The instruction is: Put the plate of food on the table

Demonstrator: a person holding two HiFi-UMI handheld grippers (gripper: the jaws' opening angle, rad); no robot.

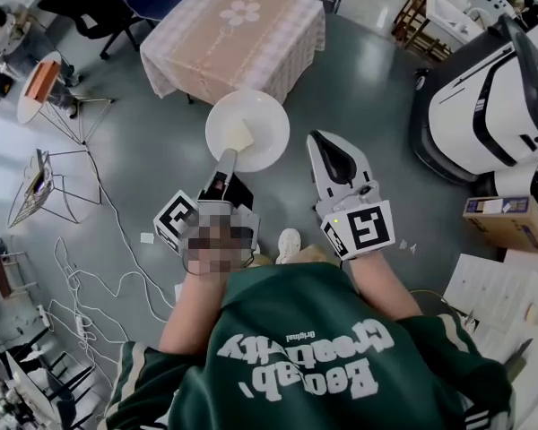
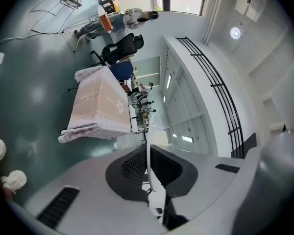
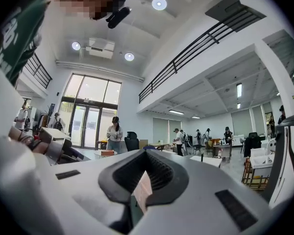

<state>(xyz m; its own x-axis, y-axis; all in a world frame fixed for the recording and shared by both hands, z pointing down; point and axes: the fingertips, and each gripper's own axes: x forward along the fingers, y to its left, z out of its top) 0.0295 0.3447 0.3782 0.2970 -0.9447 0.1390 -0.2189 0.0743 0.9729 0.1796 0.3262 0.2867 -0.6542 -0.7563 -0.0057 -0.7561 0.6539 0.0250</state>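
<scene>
A round white plate [image 1: 251,124] with a pale slab of food [image 1: 238,137] hangs level above the grey floor, just short of the table with the pink chequered cloth [image 1: 233,34]. My left gripper [image 1: 226,158] is shut on the plate's near rim. In the left gripper view the plate [image 2: 148,153] shows edge-on as a thin white line pinched between the dark pads [image 2: 132,168], and the table [image 2: 100,104] lies ahead. My right gripper [image 1: 316,140] hovers to the right of the plate, apart from it, shut and holding nothing. In its own view the right gripper [image 3: 146,153] faces the open hall.
A large white machine [image 1: 484,106] and a cardboard box [image 1: 507,222] stand at the right, with papers [image 1: 493,285] below them. Dark chairs [image 1: 90,7] sit by the table's far left. Wire stands [image 1: 45,186] and white cables [image 1: 90,276] lie on the floor at the left.
</scene>
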